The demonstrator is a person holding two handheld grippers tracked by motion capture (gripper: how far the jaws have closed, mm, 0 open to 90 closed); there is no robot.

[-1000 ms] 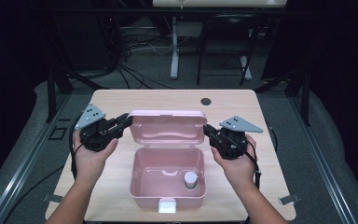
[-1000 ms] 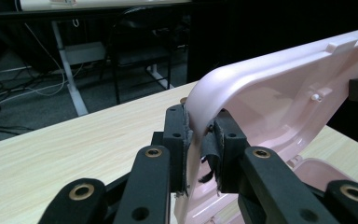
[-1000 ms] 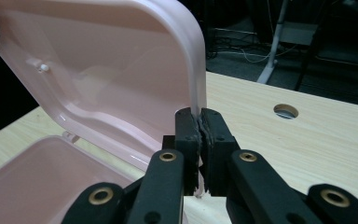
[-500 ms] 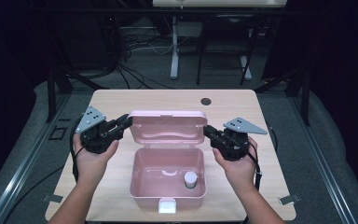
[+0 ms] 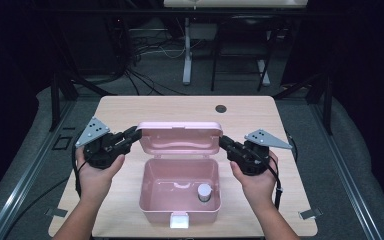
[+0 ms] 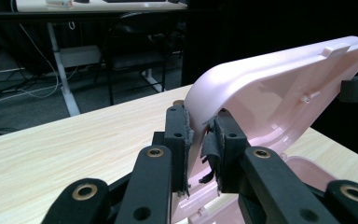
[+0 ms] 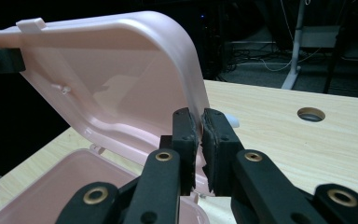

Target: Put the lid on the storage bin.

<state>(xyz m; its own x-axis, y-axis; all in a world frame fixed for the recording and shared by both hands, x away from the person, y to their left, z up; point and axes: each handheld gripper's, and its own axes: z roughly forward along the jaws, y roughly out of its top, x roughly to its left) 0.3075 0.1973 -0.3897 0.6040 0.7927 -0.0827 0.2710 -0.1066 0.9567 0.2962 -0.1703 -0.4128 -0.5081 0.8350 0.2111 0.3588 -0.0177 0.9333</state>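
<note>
High view shows the pink box (image 5: 180,197) with its lid (image 5: 180,137) upright, left gripper (image 5: 132,135) and right gripper (image 5: 226,144) each pinching a lid edge, small white jar (image 5: 204,192) inside; closing judged unfinished.

Pink box (image 5: 179,200), black grippers, pale wood-grain table (image 5: 180,107)

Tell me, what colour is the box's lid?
Pale pink; the lid shows best in the right gripper view.

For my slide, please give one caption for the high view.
Both grippers, left and right, pinch the raised lid of a pink box.
</note>
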